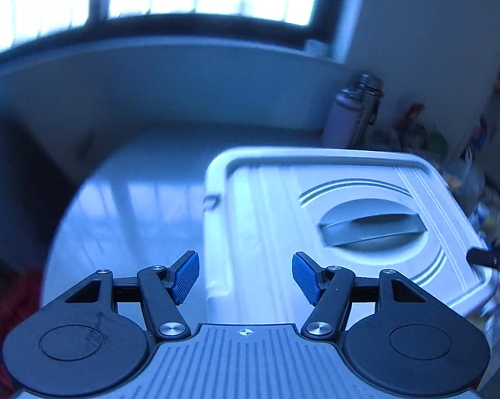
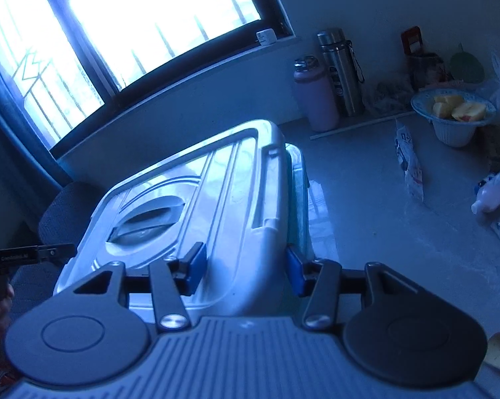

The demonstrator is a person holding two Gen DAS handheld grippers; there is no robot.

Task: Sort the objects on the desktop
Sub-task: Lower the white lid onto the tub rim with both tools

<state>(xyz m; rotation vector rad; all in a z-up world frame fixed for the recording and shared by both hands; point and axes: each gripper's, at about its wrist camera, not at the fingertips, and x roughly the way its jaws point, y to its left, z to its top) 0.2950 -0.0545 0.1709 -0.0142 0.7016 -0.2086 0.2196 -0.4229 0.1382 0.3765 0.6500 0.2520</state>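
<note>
While the left hand-held gripper (image 1: 246,277) hangs over the near left edge of the storage box lid (image 1: 343,206), its blue pads (image 1: 186,276) are spread with nothing between them. Right hand-held gripper (image 2: 246,271) is likewise spread, its pads straddling the lid's right rim without a visible pinch. Box sits on the counter (image 2: 382,219), centre-left of the right view. Upper right: pink bottle (image 2: 314,94), steel flask (image 2: 341,71), bowl of fruit (image 2: 452,108). Snack packet (image 2: 409,163) stands just below the bowl.
</note>
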